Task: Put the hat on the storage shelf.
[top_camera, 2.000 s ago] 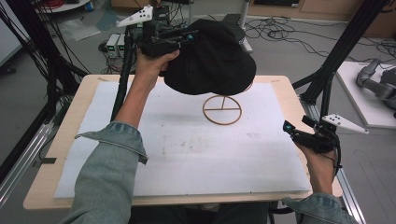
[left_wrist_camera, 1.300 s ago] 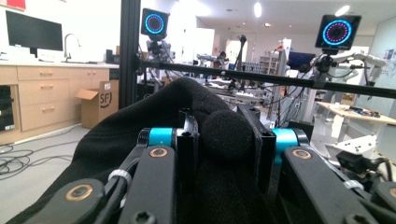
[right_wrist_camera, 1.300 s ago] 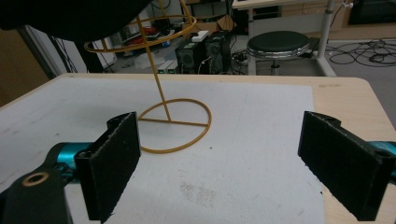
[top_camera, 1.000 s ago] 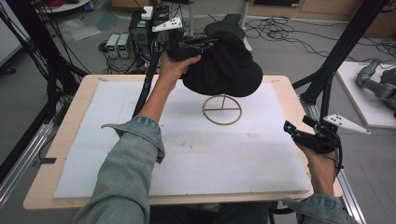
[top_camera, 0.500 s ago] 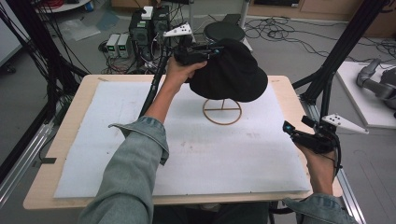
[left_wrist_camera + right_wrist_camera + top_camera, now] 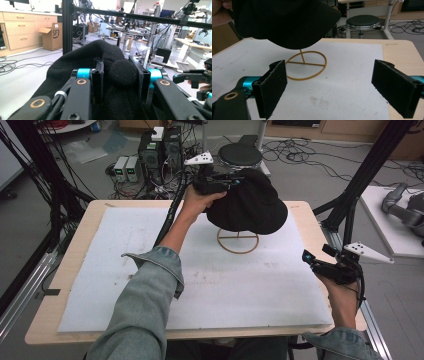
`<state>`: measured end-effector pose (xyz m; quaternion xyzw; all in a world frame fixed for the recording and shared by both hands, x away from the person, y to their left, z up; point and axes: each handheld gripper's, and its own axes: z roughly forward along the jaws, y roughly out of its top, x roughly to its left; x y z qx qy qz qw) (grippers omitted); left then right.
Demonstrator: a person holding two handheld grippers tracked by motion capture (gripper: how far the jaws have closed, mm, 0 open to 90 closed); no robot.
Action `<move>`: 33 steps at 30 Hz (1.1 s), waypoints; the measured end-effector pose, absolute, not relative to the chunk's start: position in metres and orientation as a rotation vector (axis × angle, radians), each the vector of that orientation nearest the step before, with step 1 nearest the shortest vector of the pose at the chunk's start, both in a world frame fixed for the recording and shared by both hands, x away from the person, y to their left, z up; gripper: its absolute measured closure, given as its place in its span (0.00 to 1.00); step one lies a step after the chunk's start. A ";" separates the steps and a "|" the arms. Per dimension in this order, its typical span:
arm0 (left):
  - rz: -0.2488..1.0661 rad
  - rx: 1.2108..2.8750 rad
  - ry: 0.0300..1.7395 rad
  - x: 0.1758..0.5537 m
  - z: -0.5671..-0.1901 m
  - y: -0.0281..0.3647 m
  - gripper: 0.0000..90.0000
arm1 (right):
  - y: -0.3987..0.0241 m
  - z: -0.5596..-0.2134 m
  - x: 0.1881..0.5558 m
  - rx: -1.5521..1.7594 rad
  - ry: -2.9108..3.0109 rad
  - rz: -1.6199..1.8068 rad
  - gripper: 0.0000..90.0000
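I was setting the hat [image 6: 247,205] onto the stand [image 6: 238,241] just below my left gripper [image 6: 226,179], whose jaws, lately easing apart, still pinched a fold of it; next I judged a release, my right gripper [image 6: 311,260] gaping empty well off, nothing between.

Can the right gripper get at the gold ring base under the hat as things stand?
Probably yes. The right gripper is open, with bare white mat between it and the ring base. The hat, held by the left gripper, hangs above the ring, not on it.
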<state>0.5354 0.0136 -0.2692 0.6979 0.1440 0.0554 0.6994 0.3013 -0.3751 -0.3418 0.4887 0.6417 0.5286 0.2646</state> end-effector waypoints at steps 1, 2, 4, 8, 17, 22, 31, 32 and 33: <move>0.120 1.560 0.325 0.536 -0.270 0.014 0.73 | -0.375 -0.342 0.301 1.325 1.733 1.431 0.14; 0.121 1.567 0.327 0.537 -0.271 0.014 0.71 | -0.375 -0.342 0.301 1.321 1.733 1.427 0.14; 0.128 1.590 0.337 0.537 -0.273 0.012 0.67 | -0.375 -0.342 0.301 1.321 1.734 1.427 0.14; 0.139 1.626 0.336 0.536 -0.276 0.010 0.63 | -0.374 -0.342 0.301 1.316 1.736 1.427 0.14; 0.132 1.623 0.340 0.535 -0.277 0.011 0.53 | -0.374 -0.340 0.300 1.318 1.731 1.427 0.14; 0.141 1.612 0.334 0.532 -0.276 0.018 0.52 | -0.372 -0.341 0.301 1.311 1.739 1.425 0.14; 0.182 1.624 0.352 0.519 -0.274 0.047 0.47 | -0.369 -0.344 0.304 1.312 1.754 1.417 0.14; 0.188 1.629 0.351 0.517 -0.273 0.052 0.47 | -0.367 -0.344 0.304 1.317 1.756 1.419 0.14; 0.195 1.636 0.351 0.515 -0.273 0.056 0.47 | -0.367 -0.344 0.304 1.317 1.756 1.419 0.14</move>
